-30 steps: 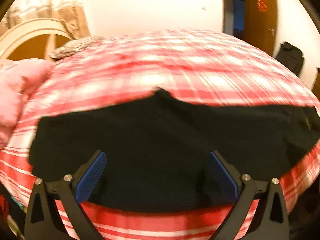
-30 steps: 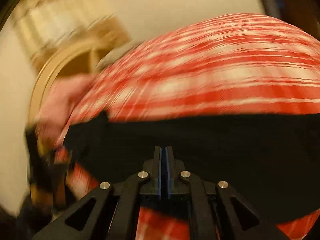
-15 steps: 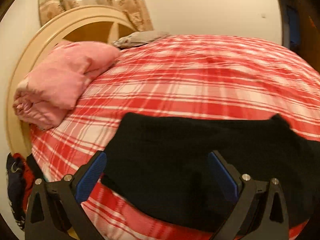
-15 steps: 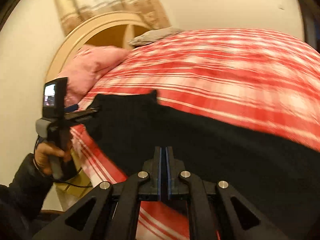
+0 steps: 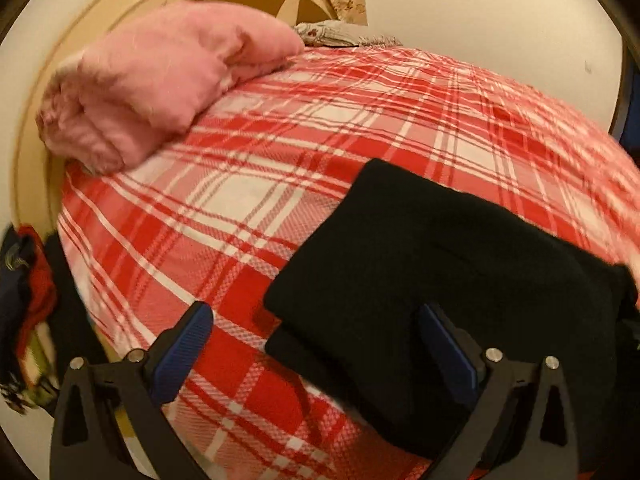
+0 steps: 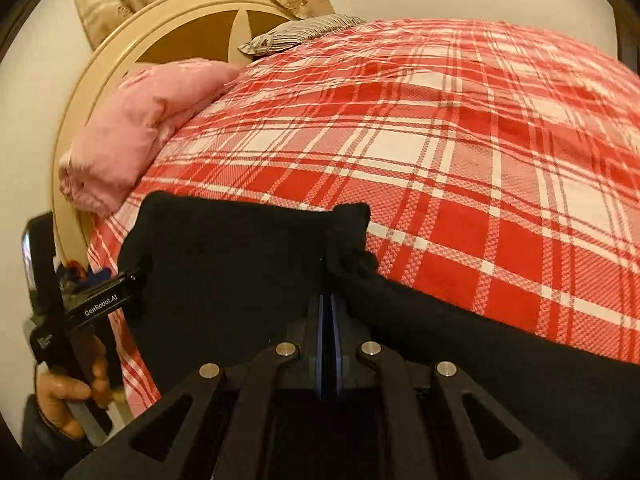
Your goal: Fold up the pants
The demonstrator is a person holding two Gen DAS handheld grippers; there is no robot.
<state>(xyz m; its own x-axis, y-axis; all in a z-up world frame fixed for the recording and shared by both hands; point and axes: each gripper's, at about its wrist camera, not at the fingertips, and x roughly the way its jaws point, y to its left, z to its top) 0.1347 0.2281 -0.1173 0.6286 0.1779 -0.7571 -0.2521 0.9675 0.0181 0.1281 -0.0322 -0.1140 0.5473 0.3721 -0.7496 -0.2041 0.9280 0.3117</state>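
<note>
The black pants [image 5: 440, 264] lie on the red plaid bed [image 5: 248, 208], doubled over into a thick stack near the front edge. My left gripper [image 5: 320, 340] is open, and the stack's left corner lies between its blue pads [image 5: 192, 336]. In the right wrist view the pants [image 6: 224, 272] spread from the left to the lower right, with a bunched ridge running up to my right gripper [image 6: 328, 320]. It is shut on that black fabric. At the far left of this view a hand [image 6: 68, 392] holds the left gripper [image 6: 100, 300] at the pants' left edge.
A folded pink quilt [image 5: 160, 76] and a grey pillow [image 5: 340, 34] lie against the round cream headboard [image 5: 52, 80]. Dark and red clothing [image 5: 28, 280] hangs off the bed's left side. Bare plaid sheet [image 6: 460, 140] stretches beyond the pants.
Both views have swung left toward the headboard. The pants, spread wide a second ago, now lie doubled over in a shorter stack. The left gripper stays open and the right stays shut.
</note>
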